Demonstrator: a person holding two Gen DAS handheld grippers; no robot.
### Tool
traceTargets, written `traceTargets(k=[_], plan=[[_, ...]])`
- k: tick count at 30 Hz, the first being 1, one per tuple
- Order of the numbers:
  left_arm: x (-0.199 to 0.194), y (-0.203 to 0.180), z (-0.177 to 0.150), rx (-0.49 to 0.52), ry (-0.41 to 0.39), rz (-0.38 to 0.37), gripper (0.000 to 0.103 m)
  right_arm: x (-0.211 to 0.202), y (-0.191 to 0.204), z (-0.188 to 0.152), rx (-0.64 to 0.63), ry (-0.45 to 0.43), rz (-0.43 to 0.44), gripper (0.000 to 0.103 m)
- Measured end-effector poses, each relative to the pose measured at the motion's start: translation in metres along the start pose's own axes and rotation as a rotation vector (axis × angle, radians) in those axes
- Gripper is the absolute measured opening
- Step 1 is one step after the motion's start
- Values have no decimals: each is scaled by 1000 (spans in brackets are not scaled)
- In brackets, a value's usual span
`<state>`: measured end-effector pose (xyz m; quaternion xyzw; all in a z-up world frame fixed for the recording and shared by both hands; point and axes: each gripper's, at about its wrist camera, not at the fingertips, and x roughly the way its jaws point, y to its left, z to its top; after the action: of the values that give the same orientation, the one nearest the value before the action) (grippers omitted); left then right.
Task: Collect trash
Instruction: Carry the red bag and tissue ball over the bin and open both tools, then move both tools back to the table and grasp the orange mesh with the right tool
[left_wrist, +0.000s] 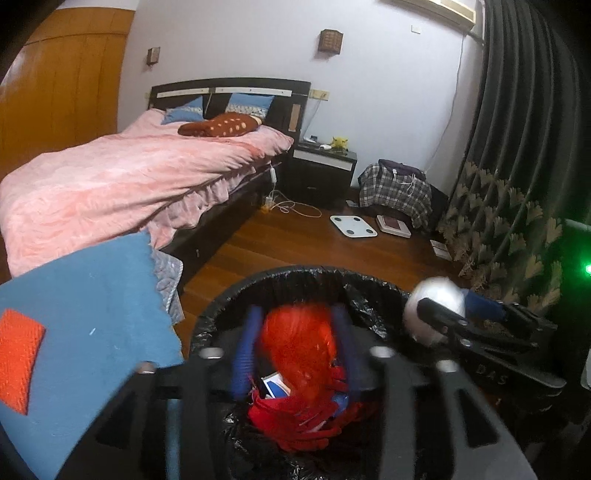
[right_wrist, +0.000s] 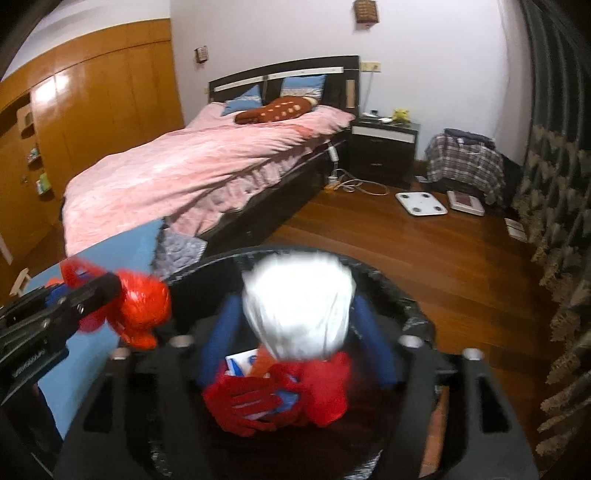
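Observation:
A round bin with a black liner (left_wrist: 295, 271) (right_wrist: 406, 295) stands on the wooden floor below both grippers. My left gripper (left_wrist: 295, 314) hangs over it with a crumpled red plastic wad (left_wrist: 299, 343) between its blue fingers (left_wrist: 245, 350); the fingers stand a little apart from the wad. My right gripper (right_wrist: 297, 306) is over the same bin with a white crumpled wad (right_wrist: 295, 302) between its spread fingers (right_wrist: 369, 328). Each gripper shows in the other's view: the right gripper (left_wrist: 443, 302), the left gripper (right_wrist: 110, 295). Red wrappers (right_wrist: 258, 398) and a white-blue box (left_wrist: 275, 386) lie inside.
A bed with a pink cover (left_wrist: 122, 177) runs along the left. A blue cloth with an orange patch (left_wrist: 85, 306) hangs close at the left of the bin. A nightstand (left_wrist: 323, 166), cables, a white scale (left_wrist: 352, 225), a plaid clothes pile (left_wrist: 395, 188) and a dark curtain (left_wrist: 517, 147) lie beyond.

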<state>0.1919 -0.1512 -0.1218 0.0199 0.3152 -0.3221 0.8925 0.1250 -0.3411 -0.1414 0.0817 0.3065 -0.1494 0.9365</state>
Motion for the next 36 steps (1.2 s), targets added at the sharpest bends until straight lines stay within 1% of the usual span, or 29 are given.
traceTargets(k=[3, 5, 6, 8, 11, 14, 18, 23, 28, 31, 36], plan=[[-3, 6, -5, 0, 1, 25, 58, 2, -4, -2, 6, 3, -15, 86], [-7, 17, -8, -15, -1, 53, 69, 2, -3, -3, 11, 5, -12, 88], [-9, 22, -9, -24, -3, 64, 72, 3, -2, -4, 13, 9, -5, 92], [-15, 35, -12, -47, -2, 98, 85, 4, 2, -3, 14, 15, 7, 93], [-26, 53, -16, -73, -5, 140, 94, 4, 10, -3, -1, 23, 18, 96], [-39, 69, -22, -90, -14, 185, 97, 4, 23, 1, -12, 27, 36, 97], [-60, 94, -27, -115, -29, 235, 97, 0, 43, 6, -37, 20, 61, 98], [-89, 130, -32, -163, -55, 294, 97, -4, 80, 12, -78, 8, 118, 98], [-115, 162, -36, -193, -73, 364, 97, -4, 125, 18, -138, 2, 184, 98], [-130, 184, -42, -222, -74, 402, 97, -3, 160, 20, -181, -2, 236, 98], [-154, 221, -53, -259, -82, 466, 97, 1, 210, 20, -242, -14, 297, 98]])
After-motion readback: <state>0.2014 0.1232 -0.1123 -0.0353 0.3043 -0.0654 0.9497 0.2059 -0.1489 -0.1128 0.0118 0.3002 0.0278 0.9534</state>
